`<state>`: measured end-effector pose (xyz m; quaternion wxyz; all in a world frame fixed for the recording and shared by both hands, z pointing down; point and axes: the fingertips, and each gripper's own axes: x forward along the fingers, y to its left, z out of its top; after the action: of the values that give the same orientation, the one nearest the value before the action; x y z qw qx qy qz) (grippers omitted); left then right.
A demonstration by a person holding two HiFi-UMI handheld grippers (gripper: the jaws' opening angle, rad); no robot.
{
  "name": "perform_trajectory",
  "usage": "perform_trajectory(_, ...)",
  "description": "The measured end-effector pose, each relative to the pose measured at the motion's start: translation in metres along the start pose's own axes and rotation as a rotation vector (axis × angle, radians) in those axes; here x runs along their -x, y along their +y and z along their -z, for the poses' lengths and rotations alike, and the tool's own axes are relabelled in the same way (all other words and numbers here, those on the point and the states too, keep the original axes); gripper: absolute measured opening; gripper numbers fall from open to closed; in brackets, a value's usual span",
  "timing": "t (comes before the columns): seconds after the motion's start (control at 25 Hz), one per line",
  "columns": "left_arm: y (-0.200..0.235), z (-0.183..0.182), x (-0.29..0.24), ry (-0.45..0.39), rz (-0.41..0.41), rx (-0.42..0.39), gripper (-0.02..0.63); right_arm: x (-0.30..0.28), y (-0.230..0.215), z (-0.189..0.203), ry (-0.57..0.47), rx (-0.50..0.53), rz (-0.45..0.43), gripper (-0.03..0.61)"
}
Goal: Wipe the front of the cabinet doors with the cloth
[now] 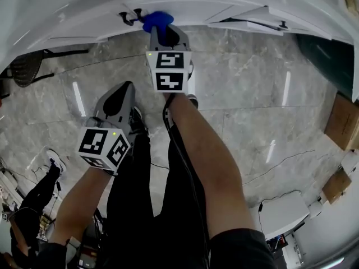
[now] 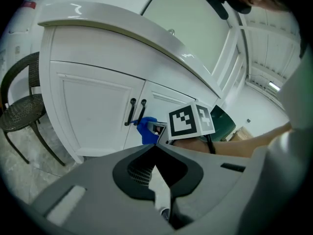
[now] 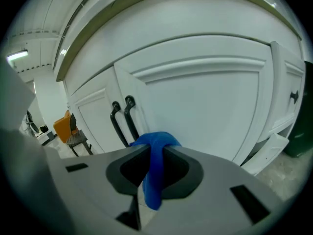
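The white cabinet doors are faced squarely by the right tongs, with the broad right-hand door panel spread ahead and to their right. The left tongs are held well back from the cabinet, shut with nothing between the jaws, so the right hand is judged the nearer one for wiping. The right tongs are clamped on the blue cloth, which is bunched at the jaw tips and hangs down behind them. The cloth is seen just right of the paired black handles, at or very near the door face; contact cannot be confirmed. The handles run upright, so strokes would best be carried rightward, away from them.
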<state>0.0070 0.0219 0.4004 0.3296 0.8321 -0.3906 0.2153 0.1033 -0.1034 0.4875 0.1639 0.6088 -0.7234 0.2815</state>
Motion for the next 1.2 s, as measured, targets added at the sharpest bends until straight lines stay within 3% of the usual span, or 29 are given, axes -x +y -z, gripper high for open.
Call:
perform_trajectory(0.24, 0.029, 0.005, 0.005, -0.010, -0.022, 0.019, -0.002, -0.030, 0.006, 0.010, 0.028, 0.002, 0.012, 0.057)
perform_trajectory(0.44, 0.027, 0.016, -0.008, 0.014, -0.022, 0.019, -0.002, -0.037, -0.011, 0.018, 0.036, 0.005, 0.007, 0.057)
perform_trajectory(0.68, -0.004, 0.016, -0.035, 0.040, 0.003, 0.006, -0.002, -0.021, -0.055, 0.014, 0.026, 0.027, 0.016, 0.057)
perform_trajectory(0.96, -0.056, 0.013, -0.078, 0.054, 0.041, -0.016, -0.002, 0.004, -0.157, 0.024, 0.043, -0.053, 0.122, 0.057)
perform_trajectory(1.2, -0.088, 0.022, -0.094, 0.087, 0.055, -0.004, -0.002, 0.020, -0.179, 0.020, 0.034, -0.037, 0.106, 0.058)
